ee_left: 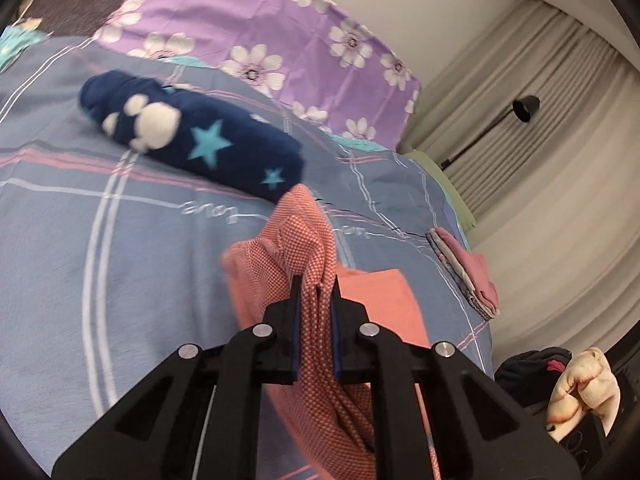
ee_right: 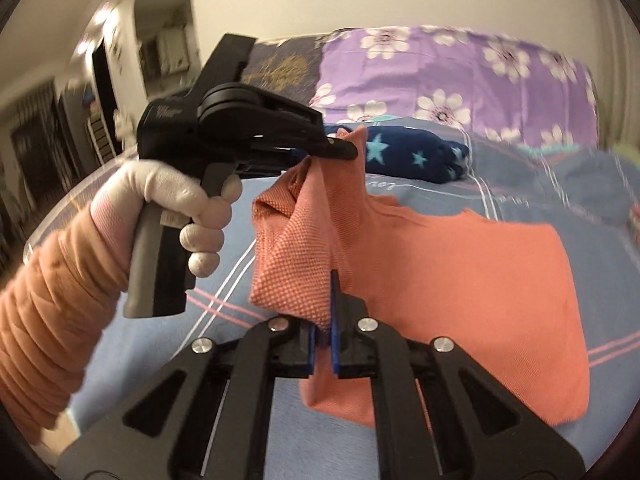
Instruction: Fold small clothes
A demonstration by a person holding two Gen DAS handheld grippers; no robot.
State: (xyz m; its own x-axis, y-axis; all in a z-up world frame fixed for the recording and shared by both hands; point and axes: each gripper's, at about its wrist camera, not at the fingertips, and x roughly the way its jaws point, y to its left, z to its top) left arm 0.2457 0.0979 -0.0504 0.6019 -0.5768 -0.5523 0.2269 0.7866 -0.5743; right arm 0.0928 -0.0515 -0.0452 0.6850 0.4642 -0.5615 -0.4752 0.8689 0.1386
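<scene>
A small salmon-orange garment (ee_right: 460,264) with a dotted inner side lies partly on the blue plaid bedspread (ee_left: 120,240). Both grippers hold its left edge lifted off the bed. My left gripper (ee_left: 316,284) is shut on a bunched part of the garment (ee_left: 308,256); in the right wrist view it (ee_right: 344,148) pinches an upper corner. My right gripper (ee_right: 326,280) is shut on the garment's lower edge, with cloth between its blue pads. The rest of the garment lies flat to the right.
A rolled navy fleece with stars and a white paw (ee_left: 192,136) lies further back on the bed. A purple floral pillow (ee_left: 280,32) is behind it. Folded pink and patterned clothes (ee_left: 468,276) sit at the bed's right edge. Curtains and a black lamp (ee_left: 524,108) stand to the right.
</scene>
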